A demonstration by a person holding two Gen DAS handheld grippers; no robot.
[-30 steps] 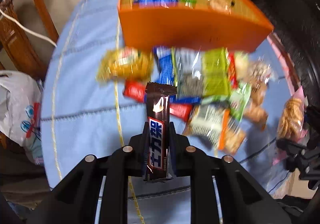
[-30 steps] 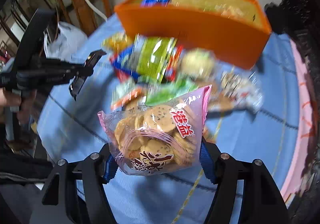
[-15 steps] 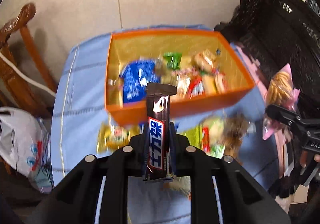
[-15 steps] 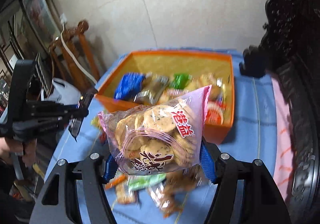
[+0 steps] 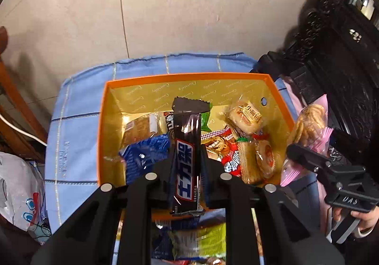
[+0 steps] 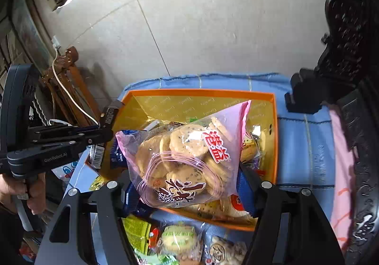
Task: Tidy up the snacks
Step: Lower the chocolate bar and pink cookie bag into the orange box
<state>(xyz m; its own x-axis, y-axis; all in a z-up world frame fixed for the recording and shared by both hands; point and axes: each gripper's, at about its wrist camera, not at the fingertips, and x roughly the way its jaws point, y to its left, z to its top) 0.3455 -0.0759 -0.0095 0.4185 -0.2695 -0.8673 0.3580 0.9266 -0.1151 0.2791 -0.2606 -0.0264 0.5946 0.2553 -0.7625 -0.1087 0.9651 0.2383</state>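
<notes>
Dark chocolate bar (image 5: pixel 187 158) pinched upright in left tool (image 5: pixel 187 170), poised over orange box (image 5: pixel 104 137). Pink-edged cookie bag (image 6: pixel 187 160) clamped in right tool (image 6: pixel 187 179), also above box. Step: carry-to-box, drop pending. Next: lower both, spread jaws over free gaps among packets inside. More loose snacks (image 6: pixel 177 241) wait on blue-clothed surface (image 6: pixel 305 146).

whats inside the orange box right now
The orange cardboard box with gold lining holds a blue wrapped pack, a red packet and clear-wrapped pastries. The held dark chocolate bar hides what lies behind it.
</notes>
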